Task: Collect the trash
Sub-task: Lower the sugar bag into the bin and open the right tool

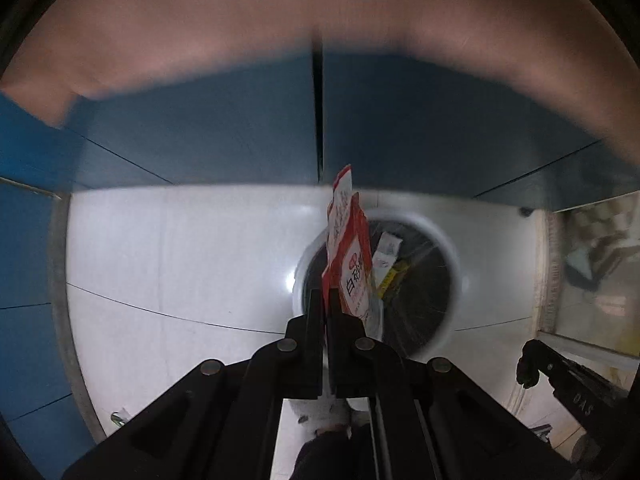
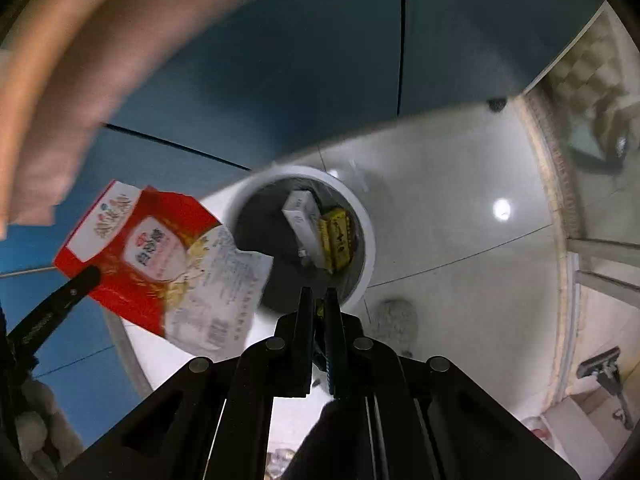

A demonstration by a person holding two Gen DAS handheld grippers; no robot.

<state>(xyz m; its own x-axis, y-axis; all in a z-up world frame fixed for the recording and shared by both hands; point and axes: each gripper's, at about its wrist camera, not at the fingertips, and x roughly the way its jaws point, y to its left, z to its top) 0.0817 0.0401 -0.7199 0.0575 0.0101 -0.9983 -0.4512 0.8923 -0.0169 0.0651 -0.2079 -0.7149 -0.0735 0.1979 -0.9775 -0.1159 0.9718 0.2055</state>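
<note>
The left tongs (image 1: 327,300) point almost straight down, their jaws pressed together on the lower edge of a red-and-white packet (image 1: 350,264). Seen from the left wrist, the packet stands edge-on above the fingertips and overlaps the near rim of the white trash bin (image 1: 448,240). From the right wrist the same packet (image 2: 160,264) appears flat-on, to the left of the bin (image 2: 368,240) and just beside its rim, with one black finger of the left tongs (image 2: 60,300) crossing its lower left corner.

The right tongs (image 2: 318,300) also point steeply down — their jaws stand narrow, nearly closed. A small dark item with a blue edge sits between the fingers; what it is cannot be told. The fingertips lie over the near rim of the bin.

The bin is round, lined with a dark bag, and stands on a glossy white tiled floor (image 2: 460,200). Inside it lie a white carton (image 2: 304,216) and a yellow wrapper (image 2: 338,236), touching each other. The left wrist view shows the same white carton (image 1: 386,252) and yellow wrapper (image 1: 394,276).

Behind the bin rises a blue panelled wall (image 1: 200,132) with a dark vertical seam. A pale, blurred surface — possibly a counter edge (image 1: 320,12) — fills the top of both views.
</note>
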